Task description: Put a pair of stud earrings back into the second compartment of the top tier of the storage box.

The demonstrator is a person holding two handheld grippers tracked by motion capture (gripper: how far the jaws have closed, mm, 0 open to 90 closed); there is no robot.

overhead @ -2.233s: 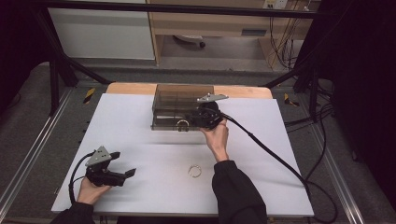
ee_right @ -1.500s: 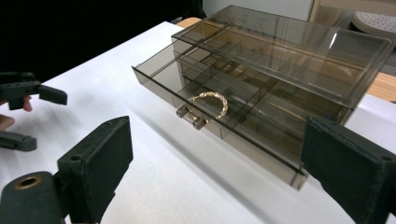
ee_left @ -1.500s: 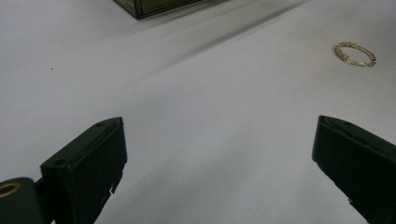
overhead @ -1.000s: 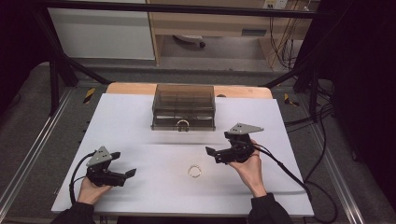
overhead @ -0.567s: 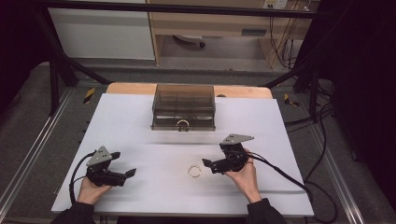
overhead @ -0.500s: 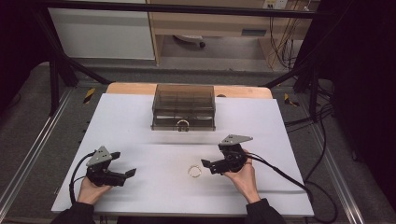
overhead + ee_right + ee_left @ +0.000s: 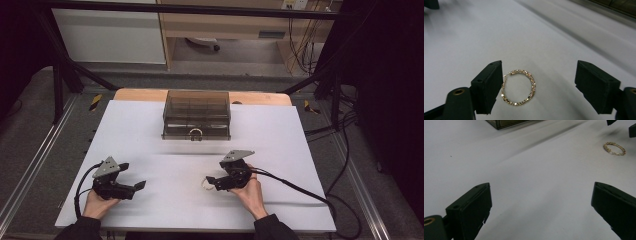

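My right gripper (image 7: 537, 87) hangs spread around the gold hoop earring (image 7: 519, 87) — ready to pinch; my left gripper (image 7: 541, 212) rests open, aside.

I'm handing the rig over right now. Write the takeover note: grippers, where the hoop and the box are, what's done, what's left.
Right gripper: open, low over the white table, jaws straddling the gold hoop earring; the hoop lies flat, right beside the left-hand jaw in the right gripper view, not gripped.
Left gripper: open, holding nothing, near the table's front left.
Smoked clear box: at the far middle of the table, a ring-shaped pull on its front; it looks closed.
Done: right gripper lined up on the hoop.
Left: close on the hoop and lift it; likely carry it to the box, which would need opening.
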